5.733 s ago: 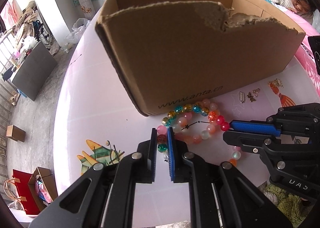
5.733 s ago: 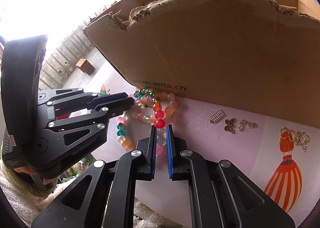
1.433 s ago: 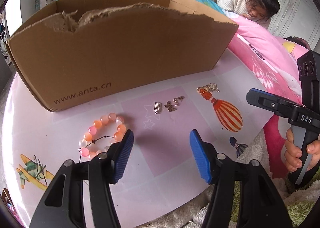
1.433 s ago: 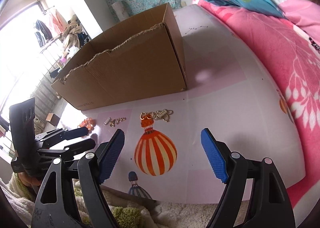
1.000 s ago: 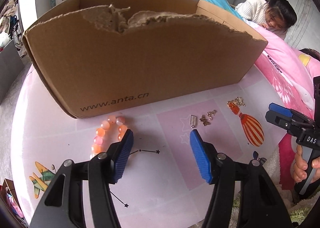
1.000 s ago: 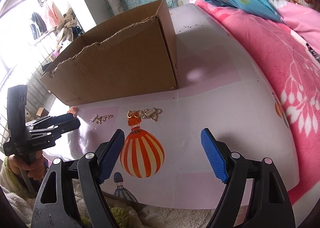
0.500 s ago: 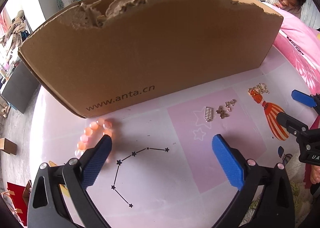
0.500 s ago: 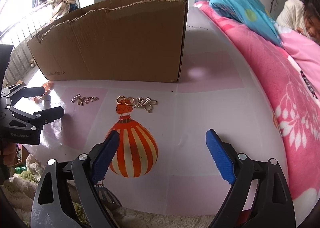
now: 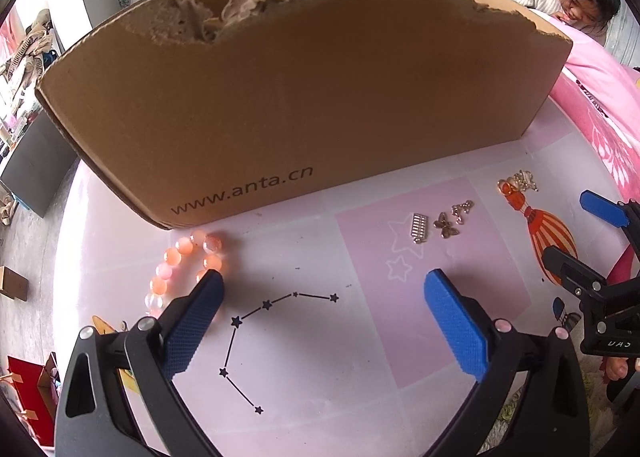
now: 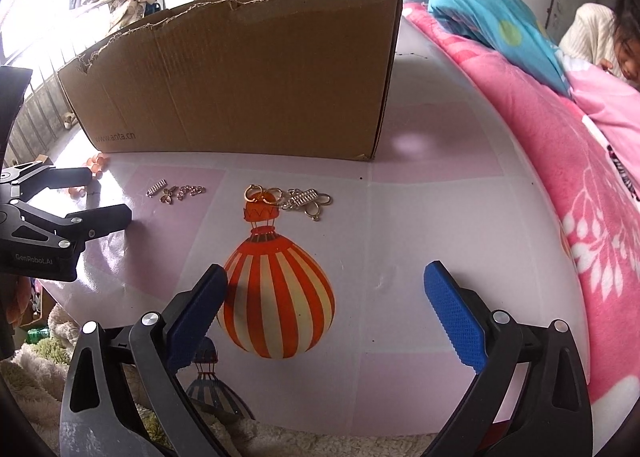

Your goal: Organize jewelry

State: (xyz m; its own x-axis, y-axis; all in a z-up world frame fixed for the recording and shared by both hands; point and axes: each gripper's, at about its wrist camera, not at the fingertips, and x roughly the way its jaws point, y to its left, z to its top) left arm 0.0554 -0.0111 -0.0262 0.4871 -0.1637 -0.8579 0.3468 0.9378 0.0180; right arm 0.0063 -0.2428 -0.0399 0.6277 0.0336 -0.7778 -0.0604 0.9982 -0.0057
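Two grippers hang over a round pink bench; the left gripper has its jaws spread wide with nothing between them but a printed constellation, and the right gripper has jaws that are opening, likewise empty, above a printed striped balloon; a torn cardboard box stands at twelve o'clock of both, marked with a web address; in the left wrist view an orange bead bracelet lies at ten o'clock of the left gripper, just beside the tip of its left finger, partly hidden behind it, so whether they touch is unclear; three small metal charms lie in a row at one o'clock, apart from the bracelet; further toward two o'clock a cluster of gold rings and clasps rests at the balloon's top, at twelve o'clock of the right gripper; a pink flowered bedspread rises at three o'clock of the bench; a person in a cream sleeve sits beyond it.
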